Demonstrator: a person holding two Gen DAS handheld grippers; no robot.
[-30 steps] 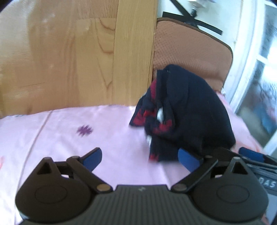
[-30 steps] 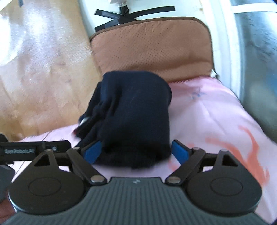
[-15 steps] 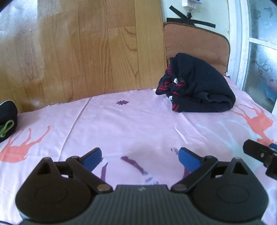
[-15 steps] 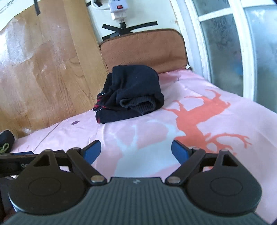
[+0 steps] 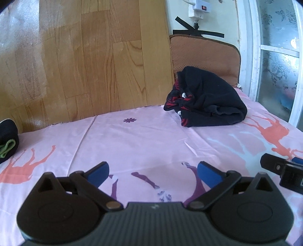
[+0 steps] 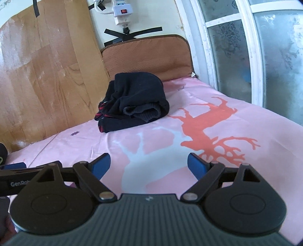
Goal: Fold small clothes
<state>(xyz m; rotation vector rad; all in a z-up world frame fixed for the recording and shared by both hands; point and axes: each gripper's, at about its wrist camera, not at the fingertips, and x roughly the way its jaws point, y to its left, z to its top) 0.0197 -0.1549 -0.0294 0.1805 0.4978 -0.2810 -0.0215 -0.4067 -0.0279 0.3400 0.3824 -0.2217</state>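
Pink bedsheet (image 5: 151, 140) with orange deer shapes and small purple flowers filled most of both views, spread flat over the bed. Behind it, a big wooden board (image 5: 85, 62) stood across the upper left of the left wrist view. At the right edge was a white window frame (image 6: 206, 47) with frosted glass. A brown cushion (image 5: 206, 54) leaned on the wall in the upper middle, and a white power strip (image 6: 121, 13) hung above it with black tape under it.

Next came the dark folded clothes (image 5: 206, 102), a navy bundle with red stripes. It sat on the sheet at the top, right of the middle in the left wrist view, touching the bottom of the cushion. In the right wrist view the same bundle (image 6: 134, 102) sat a bit left of the middle. Both grippers were well apart from it.

The left gripper (image 5: 153, 172) was at the bottom of its view with its blue pads spread wide and nothing between them. The right gripper (image 6: 148, 163) looked the same, pads wide apart, only sheet showing between them.

A small dark cloth with a green edge (image 5: 7, 138) lay at the far left edge
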